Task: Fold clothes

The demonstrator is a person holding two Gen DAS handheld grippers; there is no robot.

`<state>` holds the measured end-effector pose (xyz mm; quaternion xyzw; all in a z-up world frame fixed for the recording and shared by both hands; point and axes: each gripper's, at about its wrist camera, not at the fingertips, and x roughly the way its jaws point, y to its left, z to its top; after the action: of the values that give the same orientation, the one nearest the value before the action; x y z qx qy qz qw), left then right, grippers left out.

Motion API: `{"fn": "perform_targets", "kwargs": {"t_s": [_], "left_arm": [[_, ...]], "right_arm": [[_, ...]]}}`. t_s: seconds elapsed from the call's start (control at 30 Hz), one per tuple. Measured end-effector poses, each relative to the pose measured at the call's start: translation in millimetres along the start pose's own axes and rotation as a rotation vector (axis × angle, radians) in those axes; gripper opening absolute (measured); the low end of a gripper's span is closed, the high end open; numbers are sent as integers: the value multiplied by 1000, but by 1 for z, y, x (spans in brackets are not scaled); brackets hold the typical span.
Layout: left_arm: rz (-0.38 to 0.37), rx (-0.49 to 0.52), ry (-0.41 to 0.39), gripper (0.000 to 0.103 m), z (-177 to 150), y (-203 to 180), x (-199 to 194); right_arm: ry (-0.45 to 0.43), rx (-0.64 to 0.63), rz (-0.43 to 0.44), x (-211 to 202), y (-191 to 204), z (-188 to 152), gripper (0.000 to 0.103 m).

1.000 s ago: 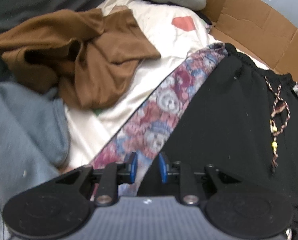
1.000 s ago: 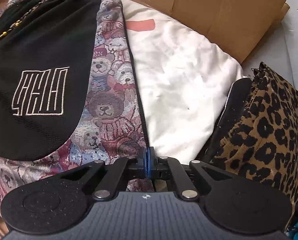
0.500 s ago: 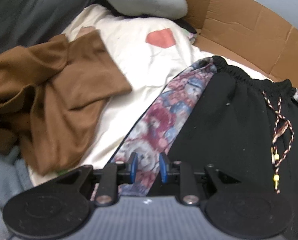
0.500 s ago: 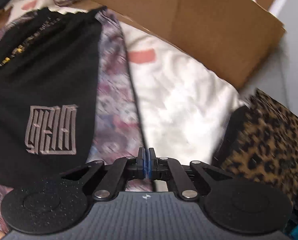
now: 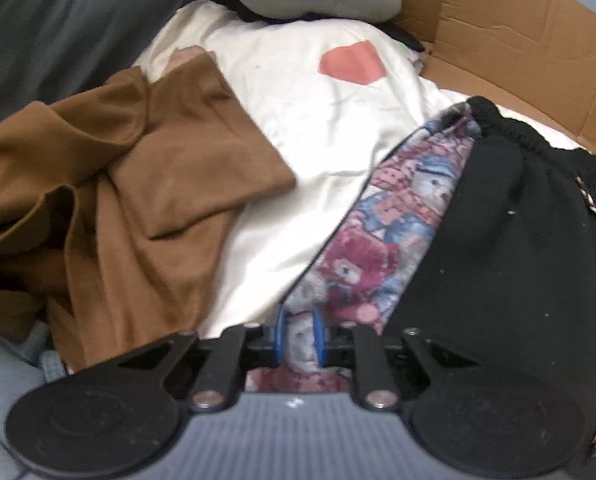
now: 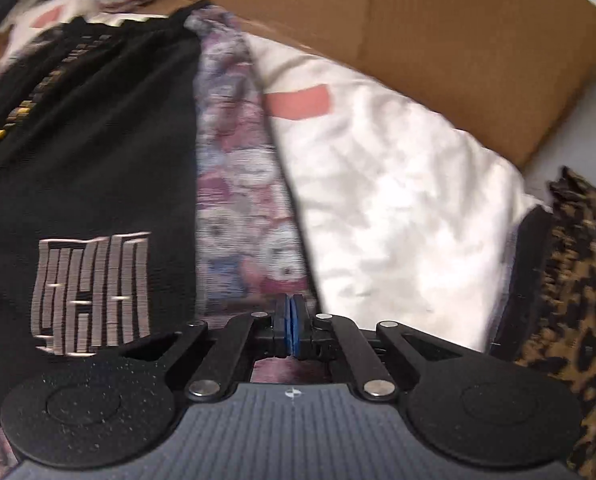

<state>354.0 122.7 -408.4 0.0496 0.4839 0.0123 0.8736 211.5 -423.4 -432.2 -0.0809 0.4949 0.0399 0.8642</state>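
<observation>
With the black shorts (image 6: 85, 152) spread centre-frame, the right gripper (image 6: 292, 330) pinches their teddy-bear side panel (image 6: 241, 184) while the left gripper (image 5: 300, 336) gapes around the opposite panel, so lifting now would likely drag them askew.

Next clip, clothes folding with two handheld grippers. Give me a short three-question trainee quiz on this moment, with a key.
1. True or false: the left gripper has its pads apart, with the teddy-bear panel of the black shorts between them.
2. What lies to the left of the shorts in the left wrist view? A) leopard-print fabric B) a brown garment C) a red towel
3. Fill in: the right gripper has its blue pads pressed ____.

Key
1. True.
2. B: the brown garment lies crumpled on the white bedding; the leopard-print fabric shows only in the right wrist view.
3. Together; whether fabric is pinched between them cannot be told.
</observation>
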Motion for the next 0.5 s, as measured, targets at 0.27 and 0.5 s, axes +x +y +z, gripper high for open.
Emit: {"fn": "perform_targets", "kwargs": {"t_s": [0.27, 0.5], "left_arm": [[-103, 9, -86, 18, 5, -15, -19], [-122, 24, -75, 18, 18, -35, -6]], "right_arm": [[-74, -23, 46, -9, 1, 12, 3], [-90, -20, 91, 11, 10, 34, 3]]}}
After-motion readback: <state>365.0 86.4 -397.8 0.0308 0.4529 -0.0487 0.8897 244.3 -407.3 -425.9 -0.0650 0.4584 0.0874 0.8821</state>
